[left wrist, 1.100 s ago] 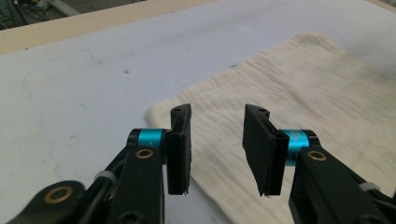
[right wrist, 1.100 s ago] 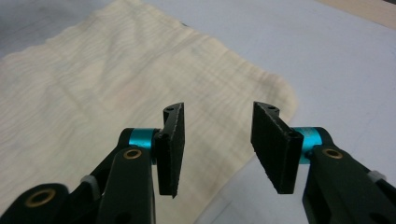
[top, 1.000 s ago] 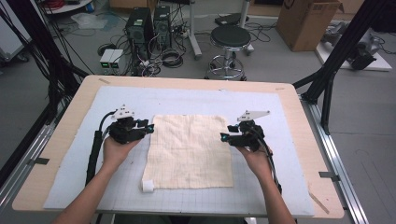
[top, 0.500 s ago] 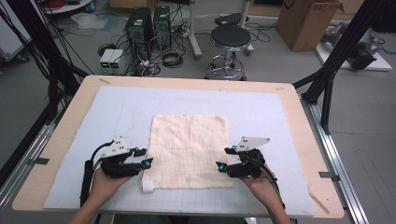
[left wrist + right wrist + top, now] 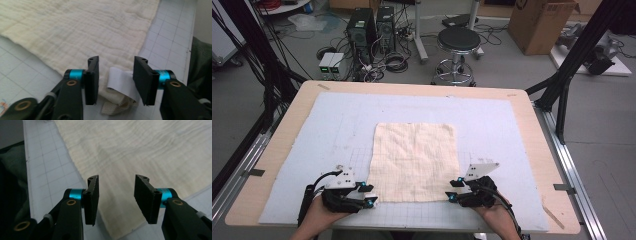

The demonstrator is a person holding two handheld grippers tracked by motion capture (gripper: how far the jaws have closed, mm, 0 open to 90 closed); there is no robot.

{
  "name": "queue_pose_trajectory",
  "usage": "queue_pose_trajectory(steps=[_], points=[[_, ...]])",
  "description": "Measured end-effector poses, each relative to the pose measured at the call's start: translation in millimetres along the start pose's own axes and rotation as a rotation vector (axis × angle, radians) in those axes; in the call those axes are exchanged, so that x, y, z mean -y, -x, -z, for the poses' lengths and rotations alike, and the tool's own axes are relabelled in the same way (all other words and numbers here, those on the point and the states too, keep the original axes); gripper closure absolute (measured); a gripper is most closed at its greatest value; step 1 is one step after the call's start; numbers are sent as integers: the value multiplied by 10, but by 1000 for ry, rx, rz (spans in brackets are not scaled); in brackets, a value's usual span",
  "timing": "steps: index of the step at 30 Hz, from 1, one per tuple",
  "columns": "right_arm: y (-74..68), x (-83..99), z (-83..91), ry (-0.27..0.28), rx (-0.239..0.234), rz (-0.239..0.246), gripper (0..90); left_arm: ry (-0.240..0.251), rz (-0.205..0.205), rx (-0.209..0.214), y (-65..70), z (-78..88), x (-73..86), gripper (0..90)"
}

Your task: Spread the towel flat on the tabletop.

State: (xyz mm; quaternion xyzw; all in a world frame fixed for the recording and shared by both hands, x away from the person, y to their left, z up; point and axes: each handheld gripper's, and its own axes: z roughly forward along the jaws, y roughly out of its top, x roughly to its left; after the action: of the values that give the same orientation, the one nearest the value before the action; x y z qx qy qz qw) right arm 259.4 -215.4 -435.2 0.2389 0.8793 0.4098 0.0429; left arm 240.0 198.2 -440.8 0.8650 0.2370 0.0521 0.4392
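Cream cloth (image 5: 414, 161) lies flat mid-table, its near corners just ahead of both grippers. Left gripper (image 5: 371, 195) straddles the tagged corner; right gripper (image 5: 452, 190) straddles the other. Both jaws, just narrowing, remain unclenched.

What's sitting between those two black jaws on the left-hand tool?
The left gripper view shows the left gripper with its jaws apart, either side of the cloth's near corner. A white tag sewn to that corner lies in the gap, with nothing clamped yet.

left claw (image 5: 368, 195) agape, right claw (image 5: 453, 190) (likewise), closing
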Motion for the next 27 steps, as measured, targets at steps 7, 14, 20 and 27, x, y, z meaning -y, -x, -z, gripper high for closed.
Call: queue_pose_trajectory(steps=[7, 14, 20, 27], points=[[-56, 14, -54, -63, 20, 23, 643, -24, -32, 9, 3, -26, 16, 733], [-52, -8, -85, -60, -17, 13, 868, -21, -33, -19, -26, 21, 31, 883], [-76, -10, -85, -56, -48, -15, 881, 9, -17, -37, -55, 134, 62, 890], [-170, -14, -90, -66, -55, -1, 882, 33, -17, -33, -26, 236, 116, 892]])
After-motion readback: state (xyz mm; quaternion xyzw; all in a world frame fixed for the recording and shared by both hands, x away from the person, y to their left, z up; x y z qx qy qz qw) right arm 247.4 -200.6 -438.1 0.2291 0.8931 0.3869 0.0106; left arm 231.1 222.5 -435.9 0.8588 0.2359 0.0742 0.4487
